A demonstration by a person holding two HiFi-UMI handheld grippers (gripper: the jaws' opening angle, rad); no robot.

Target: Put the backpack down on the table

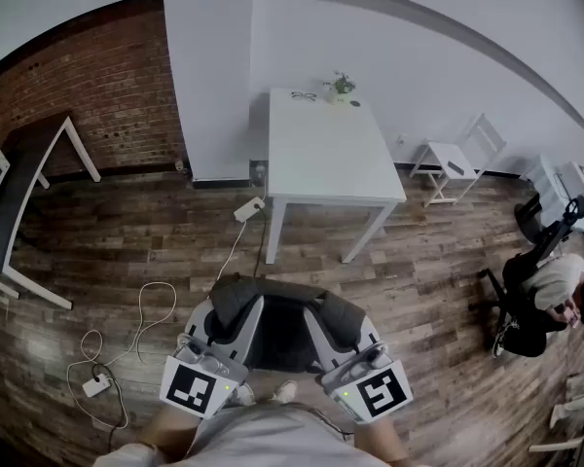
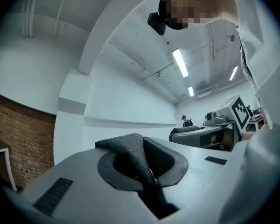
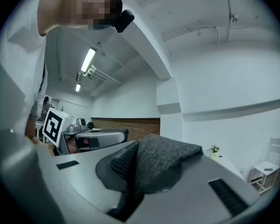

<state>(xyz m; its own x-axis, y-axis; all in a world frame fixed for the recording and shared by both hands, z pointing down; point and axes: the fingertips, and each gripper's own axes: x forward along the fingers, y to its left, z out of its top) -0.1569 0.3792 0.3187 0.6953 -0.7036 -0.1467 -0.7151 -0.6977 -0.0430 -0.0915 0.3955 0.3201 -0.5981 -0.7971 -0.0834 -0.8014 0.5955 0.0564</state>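
Head view: the dark grey backpack [image 1: 277, 339] hangs between the two grippers, held over the plank floor [image 1: 146, 251]. It is well short of the table [image 1: 331, 163], which stands ahead of both grippers. The body looks soft and rounded, and the top bulges between the jaws.

The left gripper [image 1: 226, 311] is clamped on the left strap [image 2: 130, 153], with the jaws nearly together and the strap pinched in the gap. The right gripper [image 1: 339, 321] is closed tight on the right strap [image 3: 165, 162] in the same way.

In the gripper views each strap folds up out of the jaws. One face is a felt-like woven grey and the other is padded mesh. The gripper shells are smooth, pale, rounded plastic with dark ribbed inserts.

The table is white with a square top and straight legs. A small plant [image 1: 341, 87] sits at its far edge.
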